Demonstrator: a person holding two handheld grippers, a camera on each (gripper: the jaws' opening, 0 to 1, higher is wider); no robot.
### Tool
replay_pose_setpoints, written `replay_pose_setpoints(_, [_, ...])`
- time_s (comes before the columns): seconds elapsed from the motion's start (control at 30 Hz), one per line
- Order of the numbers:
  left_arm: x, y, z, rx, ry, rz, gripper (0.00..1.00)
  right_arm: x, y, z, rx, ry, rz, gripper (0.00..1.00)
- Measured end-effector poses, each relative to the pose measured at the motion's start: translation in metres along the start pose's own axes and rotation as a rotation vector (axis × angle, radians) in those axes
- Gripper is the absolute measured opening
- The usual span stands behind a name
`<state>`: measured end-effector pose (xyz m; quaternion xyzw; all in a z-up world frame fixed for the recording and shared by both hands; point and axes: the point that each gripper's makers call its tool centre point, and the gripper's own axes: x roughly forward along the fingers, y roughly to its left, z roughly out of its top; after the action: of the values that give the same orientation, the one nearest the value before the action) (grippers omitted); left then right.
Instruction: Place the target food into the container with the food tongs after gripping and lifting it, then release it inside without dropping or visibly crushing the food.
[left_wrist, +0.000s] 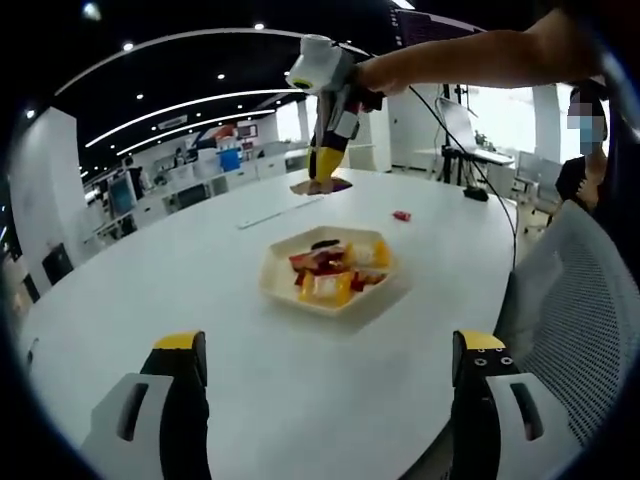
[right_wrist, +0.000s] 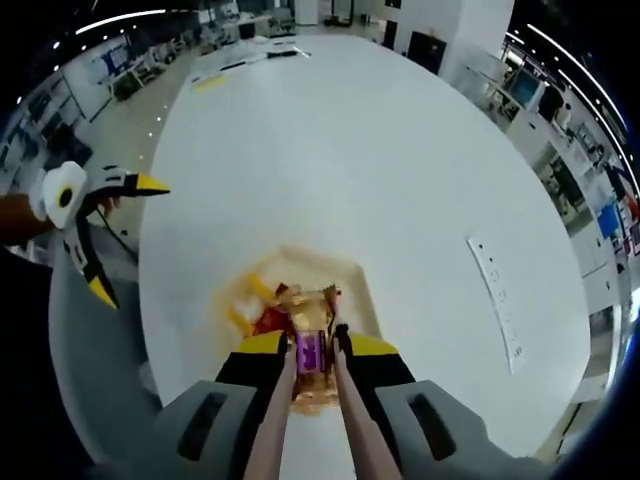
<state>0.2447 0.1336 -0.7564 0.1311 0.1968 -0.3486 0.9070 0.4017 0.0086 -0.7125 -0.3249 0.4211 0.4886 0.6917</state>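
Tabletop (left_wrist: 200, 290) is white & round in the left gripper view, w/ a pale hexagonal tray (left_wrist: 284, 290) of wrapped snacks (left_wrist: 335, 272) at centre. Left gripper (left_wrist: 330, 375) has its yellow-tipped jaws spread wide at 7 and 5 o'clock, holding nothing. Right gripper (left_wrist: 326, 160) shows at 12 o'clock, pointing down at a brown container (left_wrist: 322, 185) on the far side of the table; small red item (left_wrist: 401, 215) lies toward 1 o'clock.

Right gripper view: right gripper is closed around a pair of food tongs (right_wrist: 318, 395), whose tips pinch a golden wrapped snack (right_wrist: 308, 310), seemingly lifted. Left gripper sits at 9 o'clock. Judgement: grip and lift look done; lowering into the container & release remain.
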Motion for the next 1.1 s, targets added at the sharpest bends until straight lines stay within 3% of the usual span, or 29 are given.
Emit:
replay_pose_setpoints(0.3, [0.0, 0.001, 0.0, -0.009, 0.0, 0.003, 0.99, 0.005, 0.017, 0.009, -0.025, -0.01, 0.029, 0.21])
replay_pose_setpoints(0.77, [0.0, 0.001, -0.001, -0.012, 0.002, 0.002, 0.99, 0.006, 0.022, 0.007, -0.082, -0.034, 0.03, 0.24])
replay_pose_setpoints(1.1, [0.0, 0.001, -0.001, -0.014, 0.001, 0.003, 0.99, 0.003, 0.02, -0.001, -0.072, -0.024, 0.03, 0.24])
